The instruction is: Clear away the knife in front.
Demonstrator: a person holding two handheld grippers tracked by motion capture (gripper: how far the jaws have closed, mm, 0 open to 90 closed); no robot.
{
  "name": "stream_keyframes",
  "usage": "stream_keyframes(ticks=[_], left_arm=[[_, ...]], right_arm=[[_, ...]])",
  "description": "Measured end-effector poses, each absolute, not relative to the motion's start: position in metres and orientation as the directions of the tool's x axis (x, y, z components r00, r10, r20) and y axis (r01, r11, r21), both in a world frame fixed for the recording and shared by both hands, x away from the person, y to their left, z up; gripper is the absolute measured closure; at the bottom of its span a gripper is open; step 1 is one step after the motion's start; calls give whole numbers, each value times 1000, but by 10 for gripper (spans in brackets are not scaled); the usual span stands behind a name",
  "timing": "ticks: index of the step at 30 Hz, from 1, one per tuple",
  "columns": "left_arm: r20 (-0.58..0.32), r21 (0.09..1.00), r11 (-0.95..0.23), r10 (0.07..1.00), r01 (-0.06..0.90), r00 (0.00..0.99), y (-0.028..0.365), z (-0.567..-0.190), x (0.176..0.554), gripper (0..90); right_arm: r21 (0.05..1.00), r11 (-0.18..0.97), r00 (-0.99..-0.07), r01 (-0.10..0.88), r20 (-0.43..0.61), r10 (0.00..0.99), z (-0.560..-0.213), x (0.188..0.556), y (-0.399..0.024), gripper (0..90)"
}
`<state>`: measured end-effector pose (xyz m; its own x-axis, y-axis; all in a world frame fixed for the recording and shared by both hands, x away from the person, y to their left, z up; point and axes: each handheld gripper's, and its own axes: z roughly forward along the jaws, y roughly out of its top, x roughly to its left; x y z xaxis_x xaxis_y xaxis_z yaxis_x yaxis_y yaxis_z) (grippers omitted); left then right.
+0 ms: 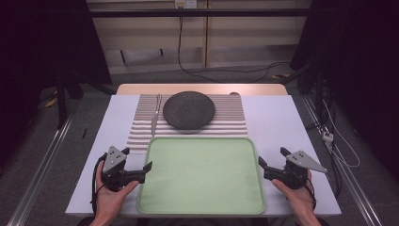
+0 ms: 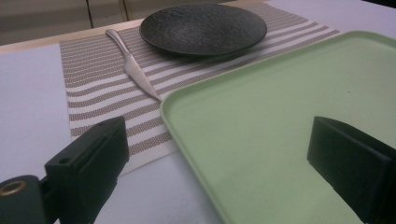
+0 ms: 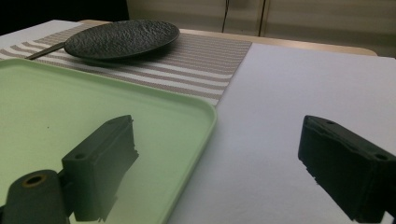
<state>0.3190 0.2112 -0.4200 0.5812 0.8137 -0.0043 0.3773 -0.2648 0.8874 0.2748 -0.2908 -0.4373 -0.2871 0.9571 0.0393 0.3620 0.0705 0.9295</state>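
A white table (image 1: 273,117) carries a pale green tray (image 1: 201,174) at its near edge, a striped placemat (image 1: 230,123) behind, holding a black plate (image 1: 189,109) and knife (image 1: 155,117). Left gripper (image 1: 136,165) and right gripper (image 1: 272,162) flank the tray, jaws wide, holding nothing.

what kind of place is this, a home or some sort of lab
Likely a lab or recording setup, not a home: a bare white table with metal rails beside it, dark curtains around, and a staged place setting of plate, knife and green tray.
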Motion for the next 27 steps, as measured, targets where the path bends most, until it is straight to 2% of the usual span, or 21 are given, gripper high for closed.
stream_keyframes(ticks=[15,18,20,27], left_arm=[[-31,867,-270,810,420,585,211,-419,329,64],[-10,863,-292,806,413,592,209,-417,331,99],[1,866,-296,808,404,590,208,-416,333,74],[0,859,-295,816,417,577,201,-414,358,69]], right_arm=[[919,86,-307,384,39,951,-438,278,-290,83],[919,92,-315,383,36,948,-439,278,-288,83],[919,92,-314,384,36,949,-439,279,-288,84],[918,94,-312,386,34,949,-439,281,-287,90]])
